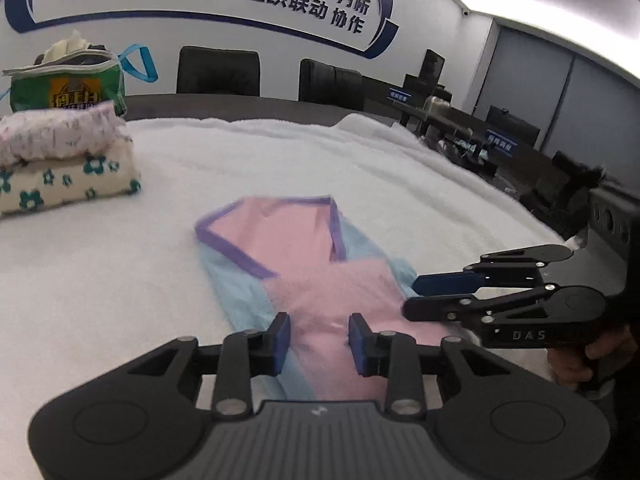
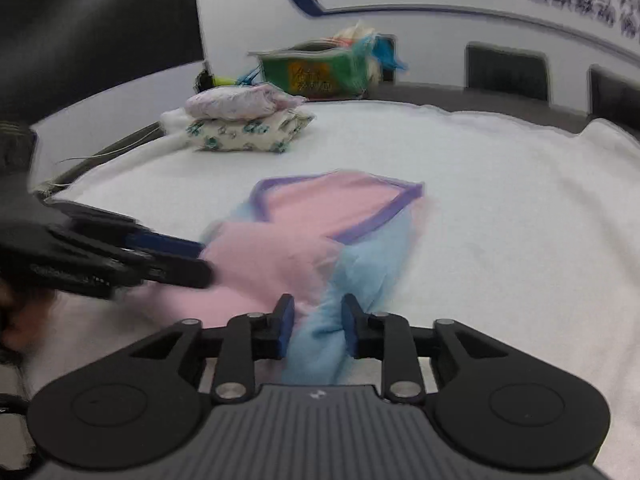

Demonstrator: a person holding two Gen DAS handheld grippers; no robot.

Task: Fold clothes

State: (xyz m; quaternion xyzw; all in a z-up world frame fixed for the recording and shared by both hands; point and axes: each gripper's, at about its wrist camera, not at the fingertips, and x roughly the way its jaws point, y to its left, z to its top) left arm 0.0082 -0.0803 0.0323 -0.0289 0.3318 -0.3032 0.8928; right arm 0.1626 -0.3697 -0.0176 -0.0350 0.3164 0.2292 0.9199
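A pink and light-blue garment (image 1: 288, 240) with purple trim lies on the white padded cover (image 1: 120, 280), partly folded over itself. At the bottom of the left wrist view, my left gripper (image 1: 320, 340) is shut on its near pink part, and the cloth runs between the blue pads. The right gripper (image 1: 410, 296) reaches in from the right, its fingers close together at the garment's right edge. In the right wrist view, the garment (image 2: 332, 208) is blurred. My right gripper (image 2: 316, 320) pinches a bunched light-blue fold. The left gripper (image 2: 200, 258) holds the pink edge at the left.
Two folded floral garments (image 1: 60, 160) are stacked at the far left, with a green bag (image 1: 68, 88) of clothes behind them. Black chairs (image 1: 218, 72) line the far side of the table. The dark table edge (image 1: 600, 208) runs along the right. A hand (image 1: 580, 364) grips the right tool.
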